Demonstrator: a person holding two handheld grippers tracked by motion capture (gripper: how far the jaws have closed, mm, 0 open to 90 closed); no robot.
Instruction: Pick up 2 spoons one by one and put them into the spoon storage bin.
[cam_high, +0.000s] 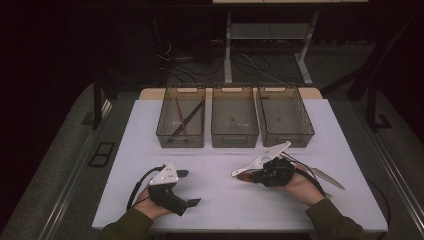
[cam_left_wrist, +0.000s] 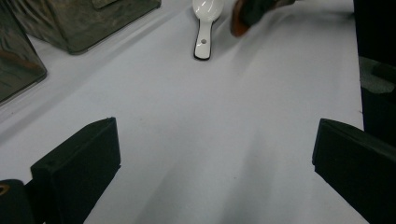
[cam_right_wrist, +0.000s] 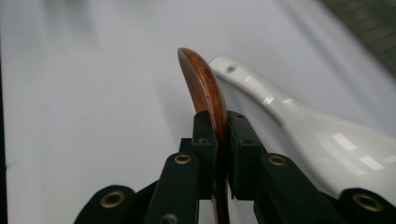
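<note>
My right gripper is shut on a curved brown wooden utensil, gripped edge-on between both pads. A white ceramic spoon lies on the white table just beside it, on the right in this view. In the high view the right gripper points left at mid-table. My left gripper rests at the front left with its jaws wide apart and nothing between them. In the left gripper view the white spoon's handle and the wooden tip lie far ahead.
Three dark see-through bins stand in a row at the back: the left bin holds thin sticks, the middle bin and the right bin look bare. A metal knife lies right of my right hand.
</note>
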